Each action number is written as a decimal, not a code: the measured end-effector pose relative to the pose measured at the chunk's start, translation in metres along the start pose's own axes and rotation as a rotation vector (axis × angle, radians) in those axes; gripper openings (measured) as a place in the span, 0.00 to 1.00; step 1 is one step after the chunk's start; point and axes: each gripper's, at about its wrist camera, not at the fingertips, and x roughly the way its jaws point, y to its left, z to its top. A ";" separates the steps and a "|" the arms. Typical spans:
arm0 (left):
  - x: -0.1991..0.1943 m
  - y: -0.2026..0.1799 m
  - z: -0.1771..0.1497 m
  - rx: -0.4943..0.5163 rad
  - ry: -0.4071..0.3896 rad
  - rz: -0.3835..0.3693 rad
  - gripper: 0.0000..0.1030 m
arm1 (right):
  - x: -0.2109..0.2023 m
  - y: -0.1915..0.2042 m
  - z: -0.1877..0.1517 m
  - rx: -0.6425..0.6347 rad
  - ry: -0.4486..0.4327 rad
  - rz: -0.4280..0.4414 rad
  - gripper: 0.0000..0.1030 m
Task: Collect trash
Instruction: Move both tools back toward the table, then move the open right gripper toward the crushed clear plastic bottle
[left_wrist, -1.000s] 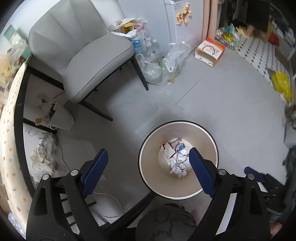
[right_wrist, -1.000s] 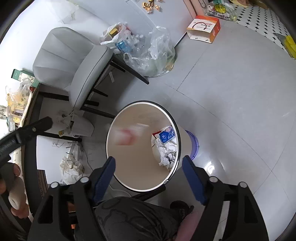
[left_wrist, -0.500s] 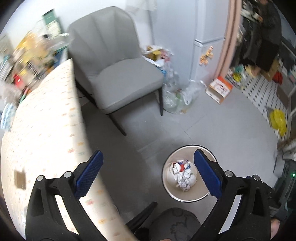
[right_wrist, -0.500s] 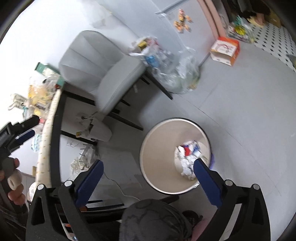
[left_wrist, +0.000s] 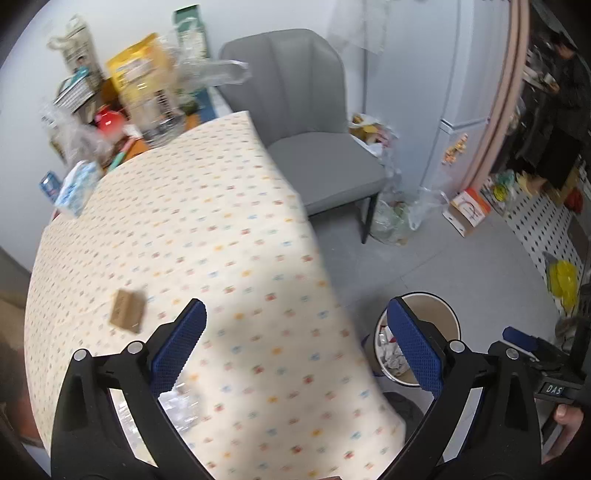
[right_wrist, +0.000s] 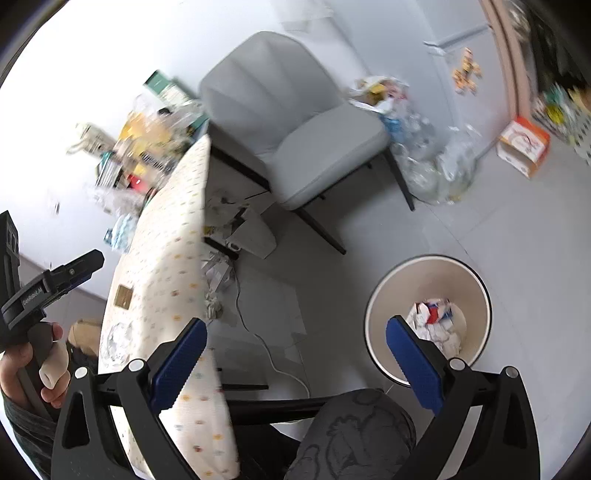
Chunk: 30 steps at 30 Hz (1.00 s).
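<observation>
A round cream trash bin stands on the floor, with crumpled paper and wrappers at its bottom. My right gripper hangs open and empty, high above the floor to the left of the bin. My left gripper is open and empty over the dotted tablecloth. On the cloth lie a small brown card just left of the left finger and a crumpled clear wrapper under it. The bin shows beyond the table's right edge, partly behind the right finger.
A grey chair stands past the table's far end. Bags of bottles and an orange box sit beyond it. Packets and clutter crowd the table's back. A person stands in the doorway. Cables and paper scraps lie under the table.
Both grippers have risen away from the bin. The left one has swung over the tabletop. A red and white scrap seen falling below the right gripper now lies in the bin.
</observation>
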 end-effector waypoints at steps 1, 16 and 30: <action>-0.004 0.007 -0.002 -0.009 -0.003 0.000 0.94 | -0.001 0.010 0.001 -0.019 0.004 0.005 0.92; -0.061 0.090 -0.058 -0.124 -0.110 0.027 0.94 | -0.004 0.127 -0.012 -0.223 0.026 0.066 0.92; -0.077 0.156 -0.113 -0.264 -0.164 0.044 0.94 | 0.018 0.206 -0.046 -0.371 0.062 0.077 0.92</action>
